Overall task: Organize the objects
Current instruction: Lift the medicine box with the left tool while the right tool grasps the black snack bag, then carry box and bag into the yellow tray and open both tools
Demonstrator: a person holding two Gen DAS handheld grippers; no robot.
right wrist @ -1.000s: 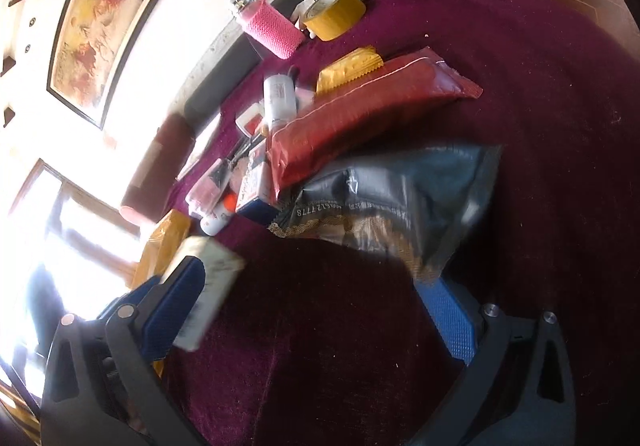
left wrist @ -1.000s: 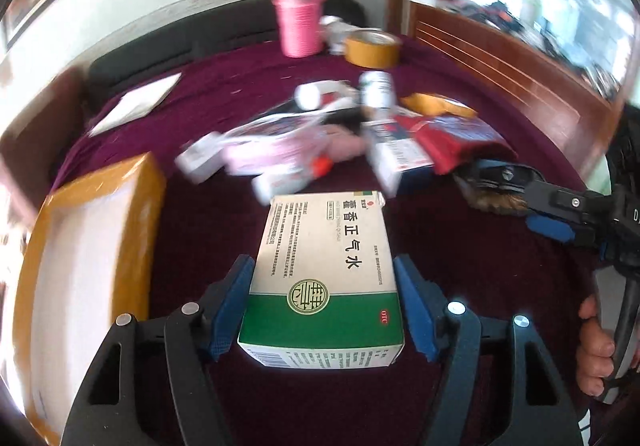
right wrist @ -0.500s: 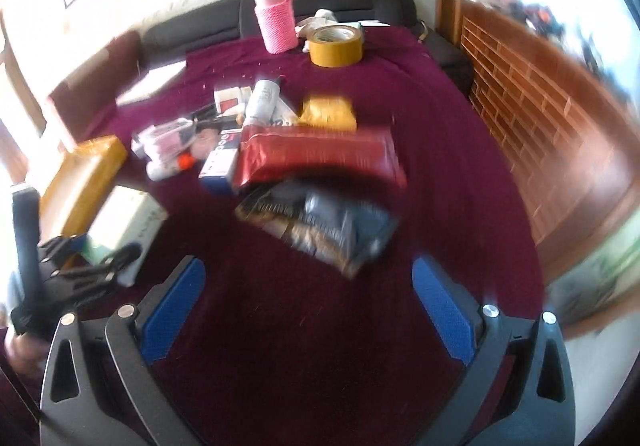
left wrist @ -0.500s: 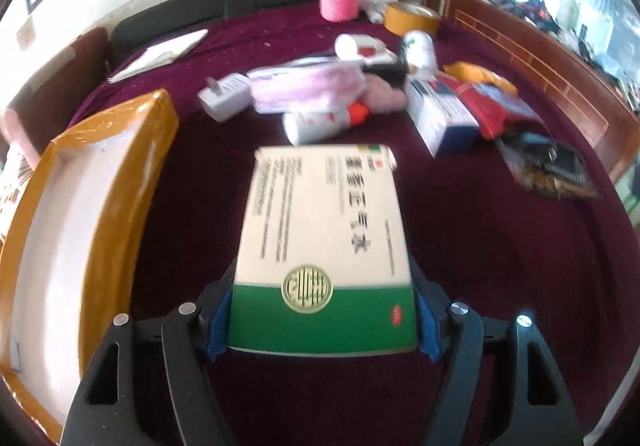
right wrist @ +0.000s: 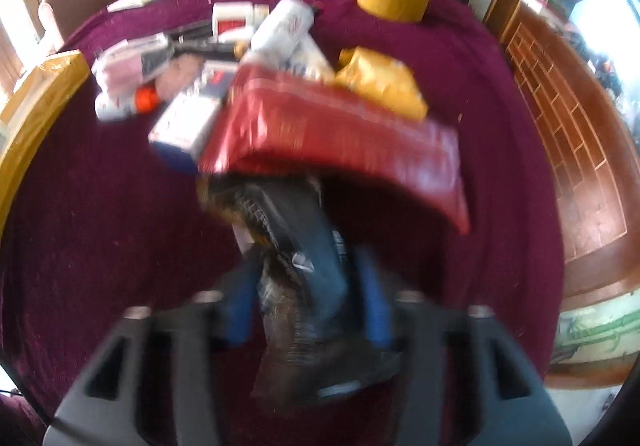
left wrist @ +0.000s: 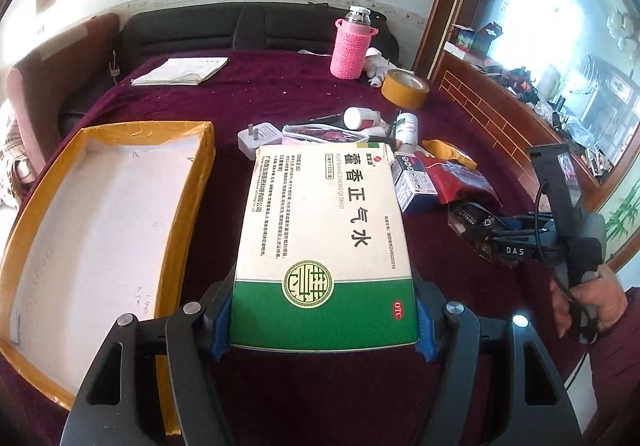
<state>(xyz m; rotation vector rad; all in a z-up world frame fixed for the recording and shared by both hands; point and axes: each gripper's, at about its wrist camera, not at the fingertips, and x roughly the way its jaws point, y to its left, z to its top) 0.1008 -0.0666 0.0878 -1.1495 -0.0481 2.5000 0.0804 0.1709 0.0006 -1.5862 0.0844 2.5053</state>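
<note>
My left gripper (left wrist: pixel 324 322) is shut on a white and green medicine box (left wrist: pixel 324 230) and holds it above the maroon cloth, just right of the open yellow-taped cardboard box (left wrist: pixel 96 221). My right gripper (right wrist: pixel 306 294) is shut on a dark crinkled packet (right wrist: pixel 296 266), blurred by motion; it also shows in the left wrist view (left wrist: pixel 504 242) at the right, on the packet (left wrist: pixel 470 219). A pile of small items lies beyond: a red pouch (right wrist: pixel 340 133), a yellow packet (right wrist: pixel 380 81), a white and blue box (right wrist: pixel 188 125), bottles.
A pink-sleeved flask (left wrist: pixel 350 45), a tape roll (left wrist: pixel 404 87) and papers (left wrist: pixel 180 71) lie at the far side. A white charger (left wrist: pixel 258 137) sits by the pile. A wooden cabinet (left wrist: pixel 500 117) bounds the right; a dark sofa back (left wrist: pixel 240 33) the far edge.
My left gripper closed on the medicine box and lifted it back beside the cardboard box. My right gripper swung back to the pile and closed on the dark packet.
</note>
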